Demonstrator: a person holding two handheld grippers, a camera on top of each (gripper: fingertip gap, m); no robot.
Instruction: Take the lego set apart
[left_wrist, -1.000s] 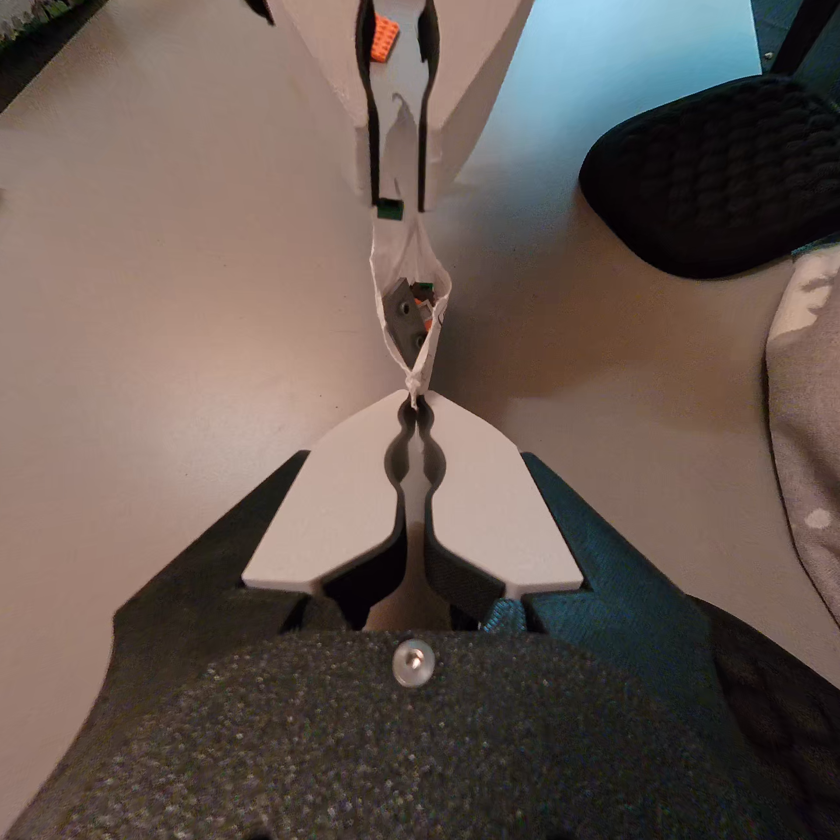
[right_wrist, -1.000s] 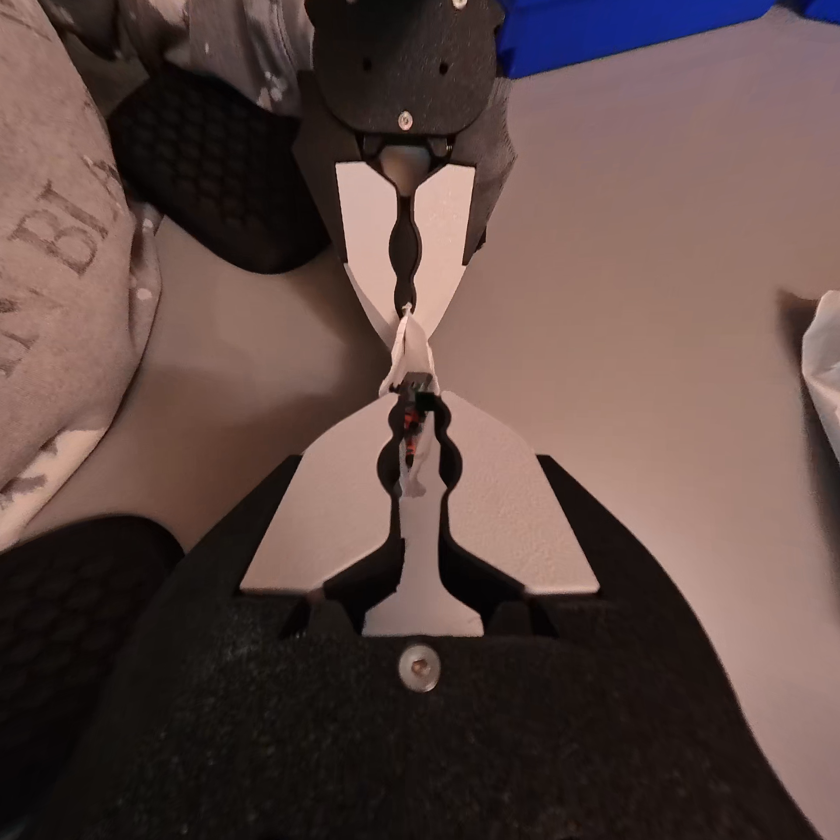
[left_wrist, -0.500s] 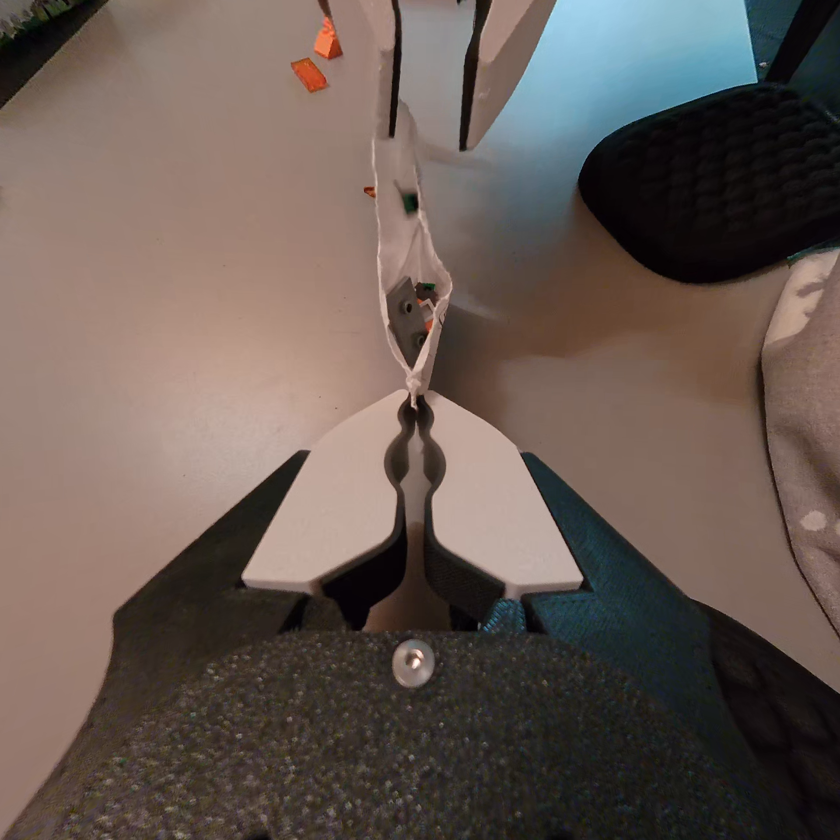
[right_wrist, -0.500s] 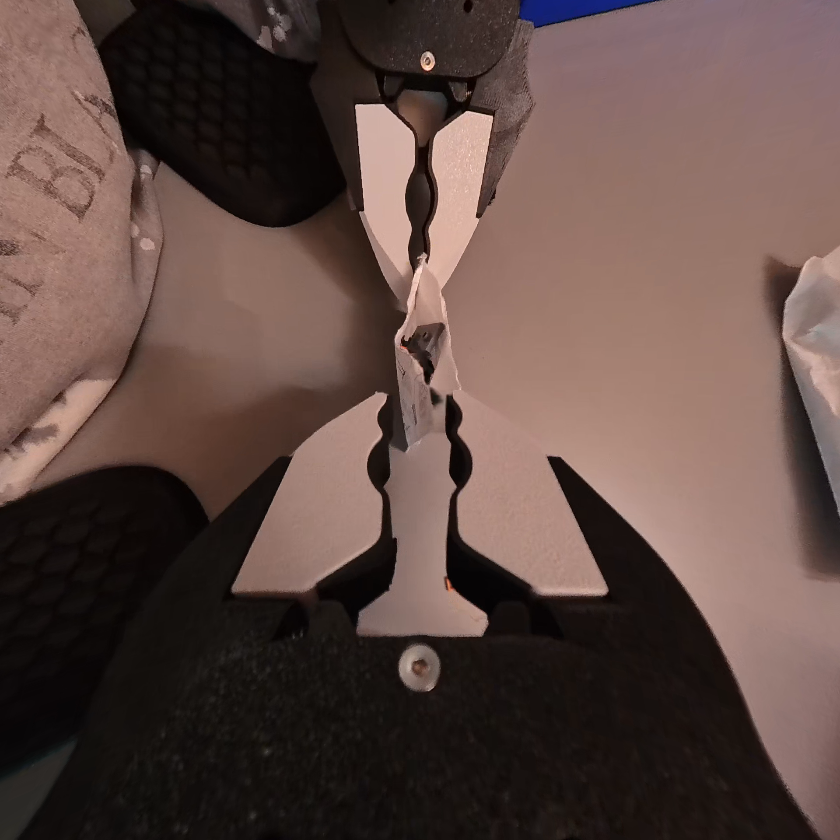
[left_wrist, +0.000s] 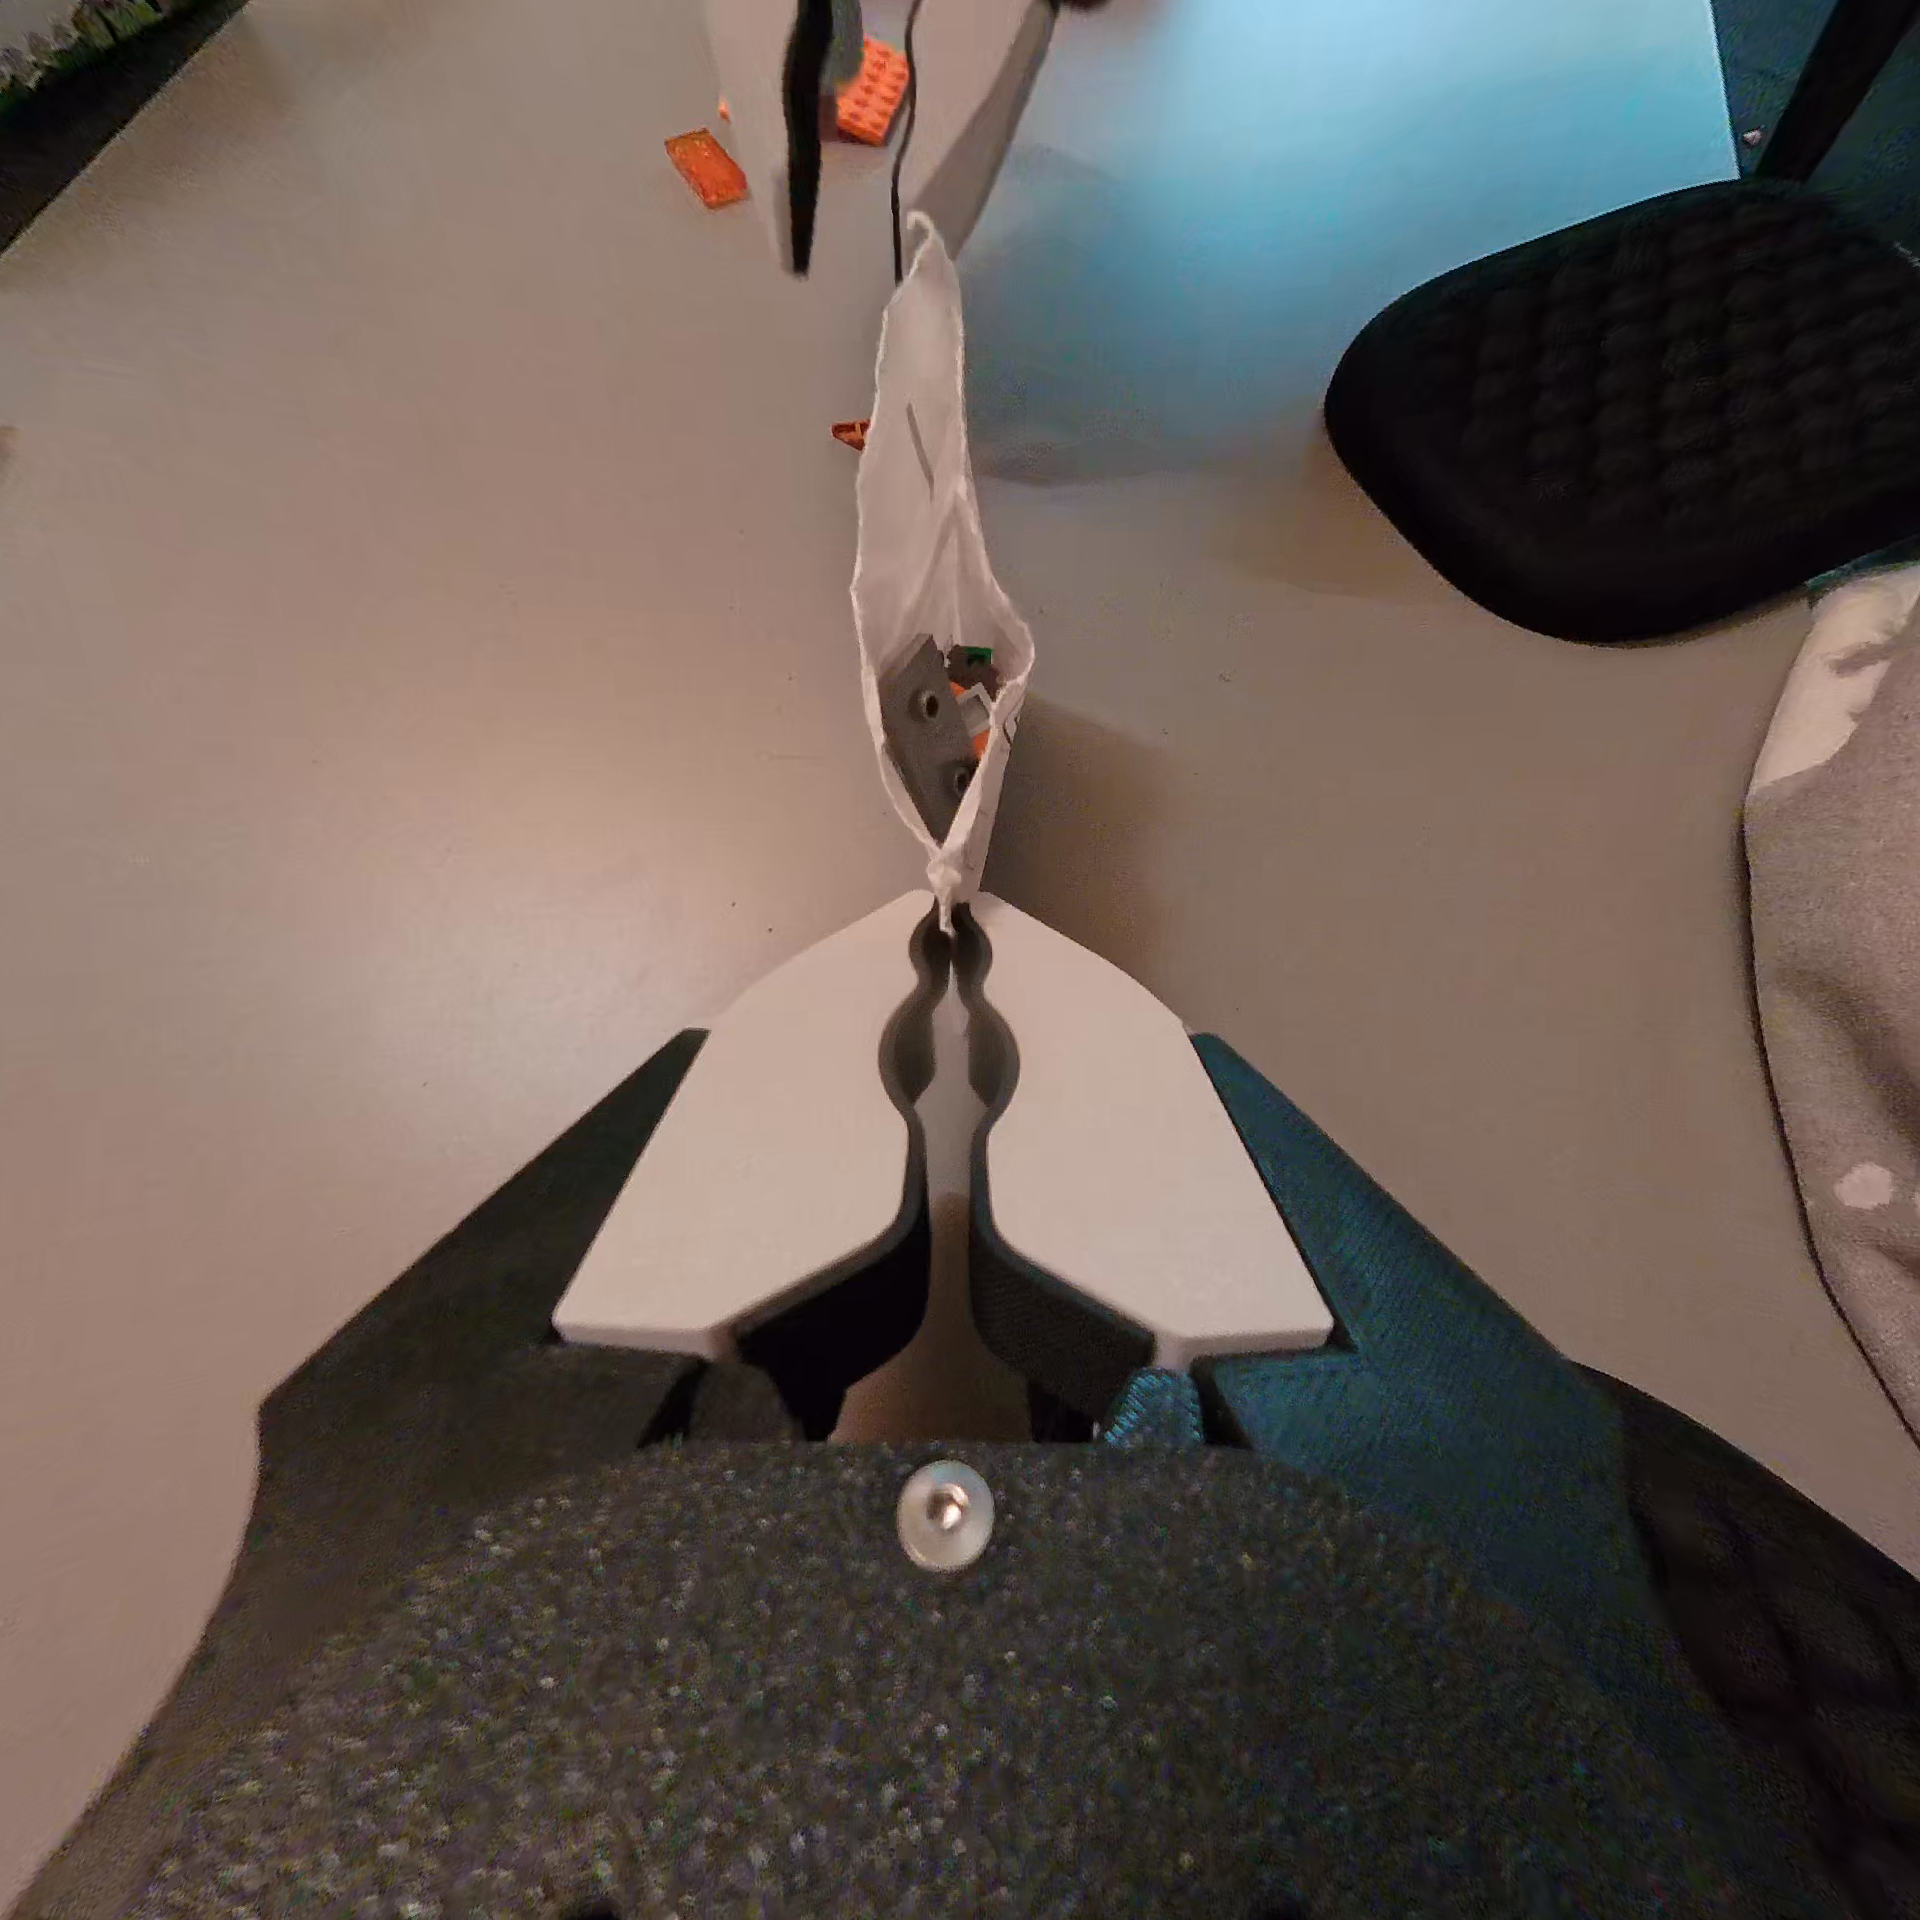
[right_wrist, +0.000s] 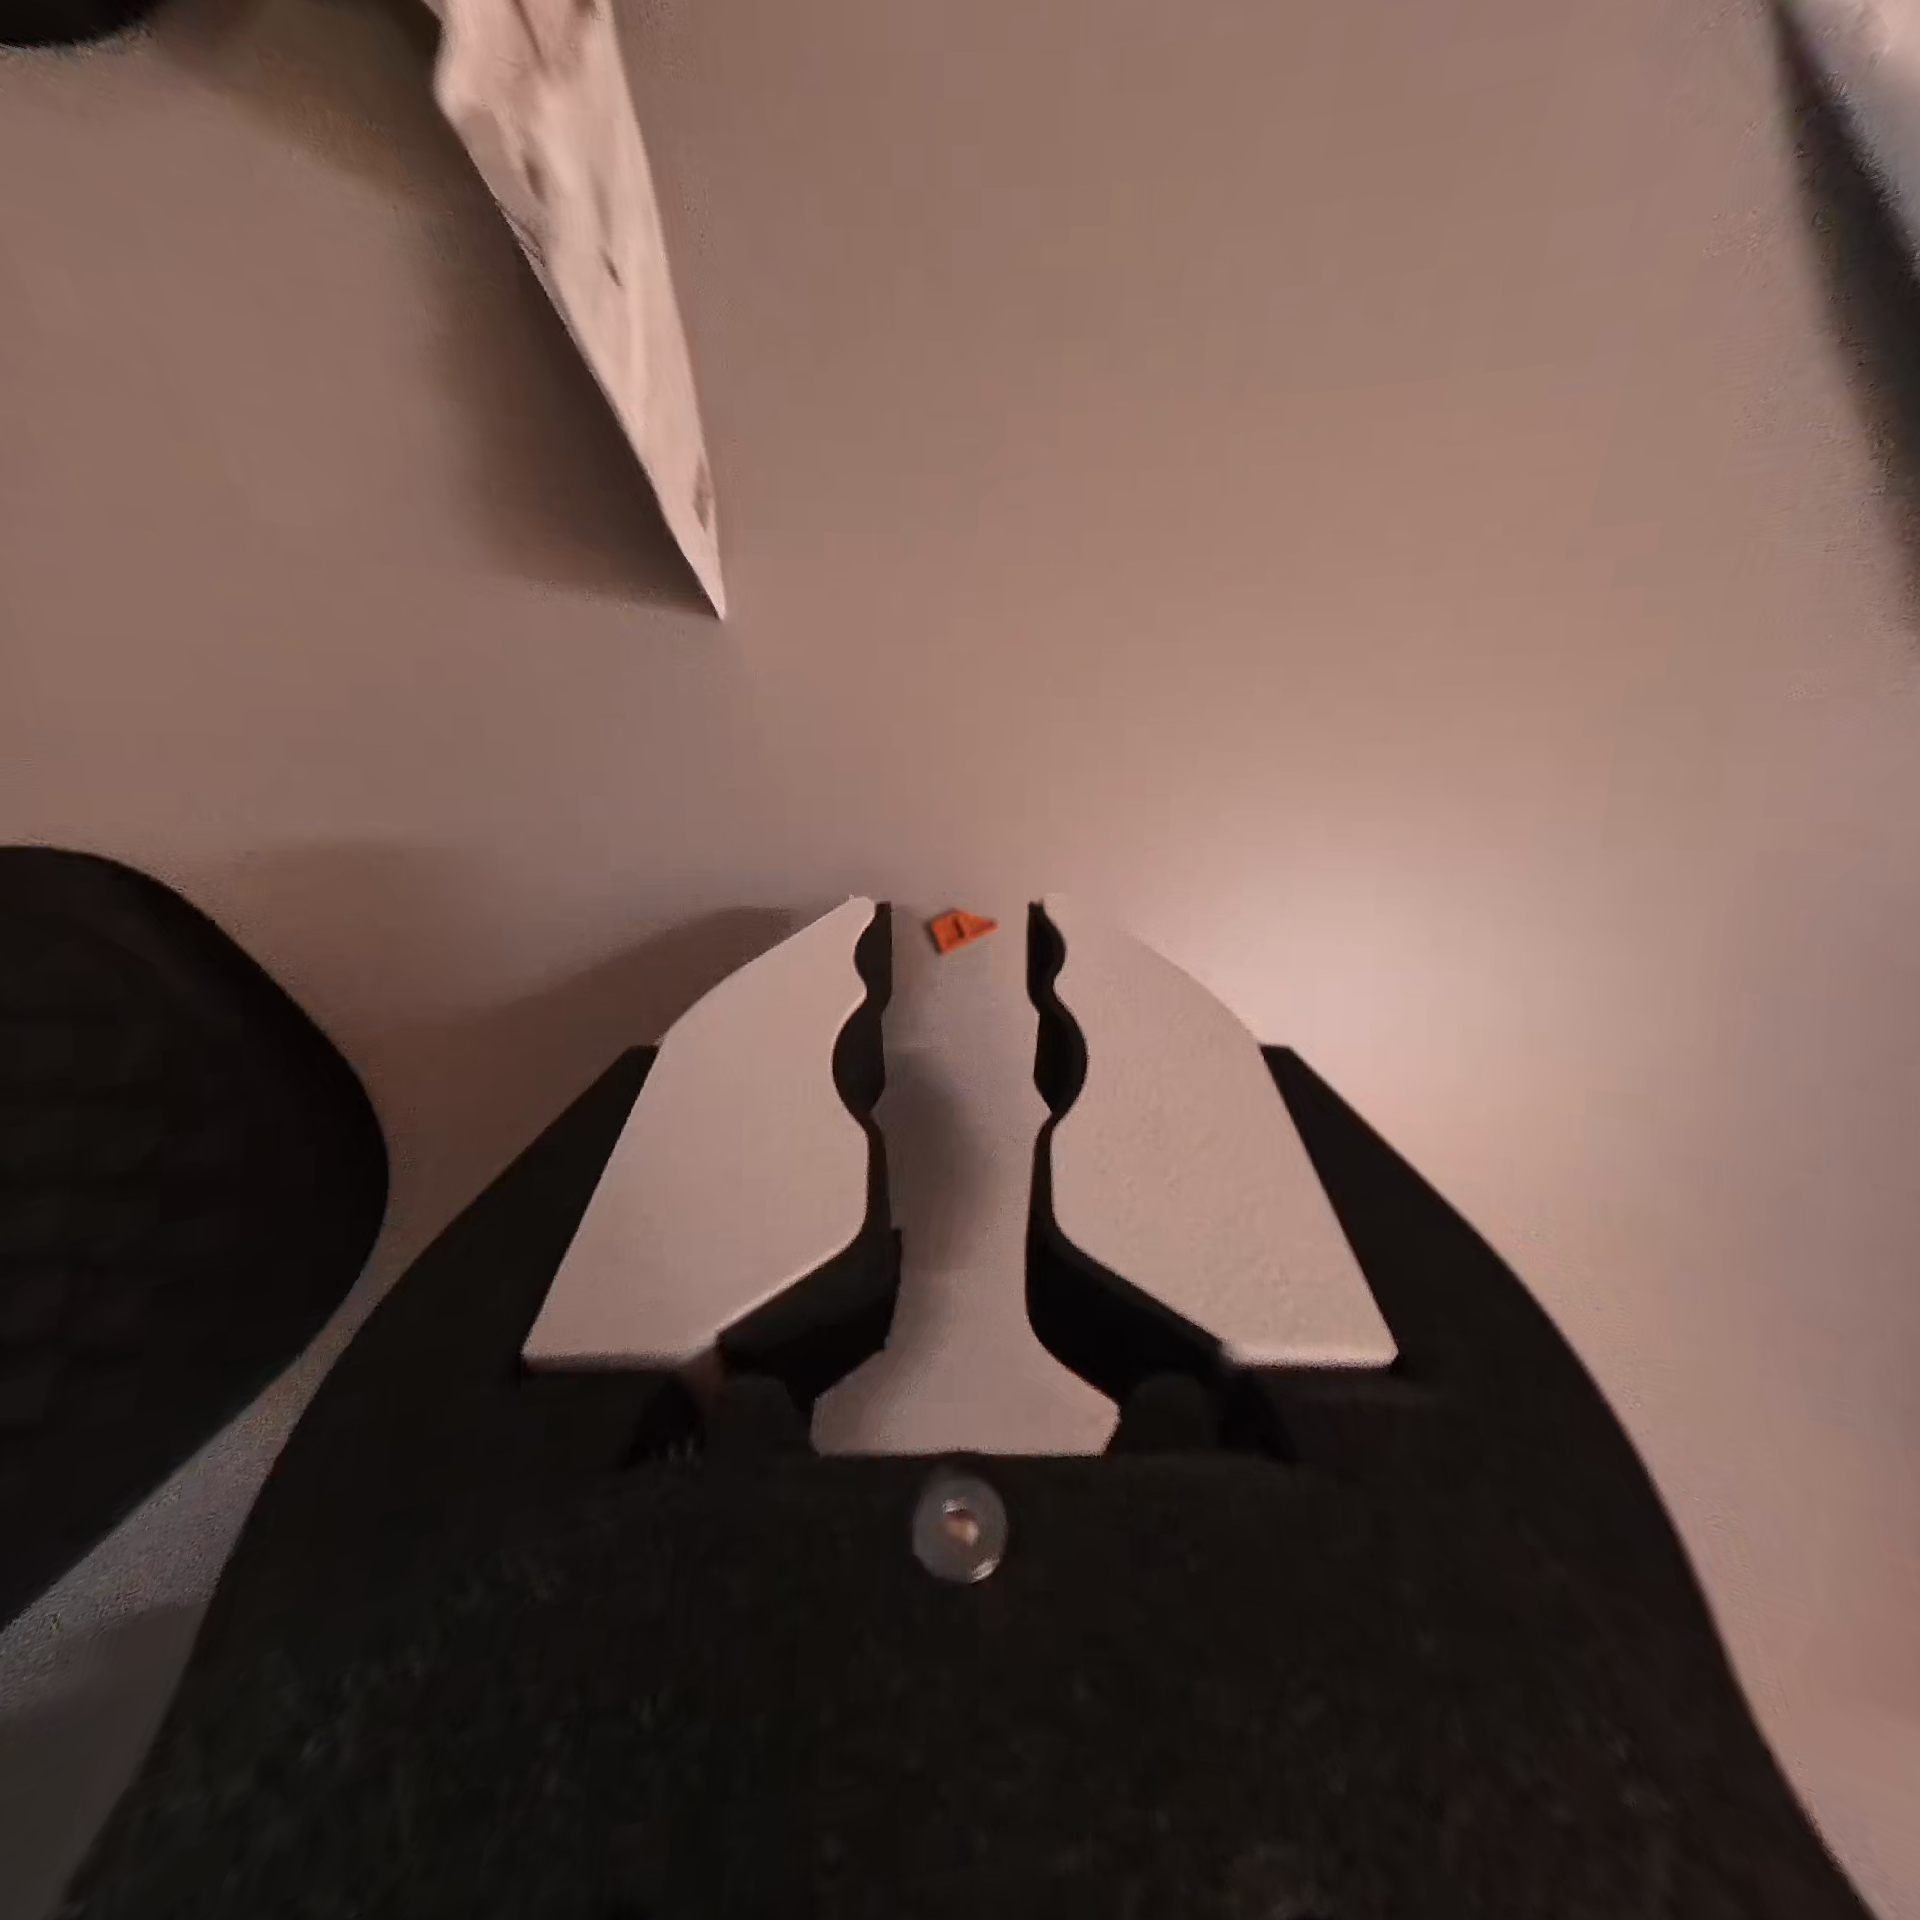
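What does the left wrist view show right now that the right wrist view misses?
Only the left wrist view: the left tongs shut on the torn white bag, grey and orange pieces inside, and orange bricks farther off. Only the right wrist view: the right tongs open, empty. Both: the small orange piece on the table.

No readable text, label, brand, number or sign appears in either view. The white paper bag (left_wrist: 940, 540) pinched in the left tool (left_wrist: 953, 914) carries faint dark print near its lower edge, too small and creased to make out.
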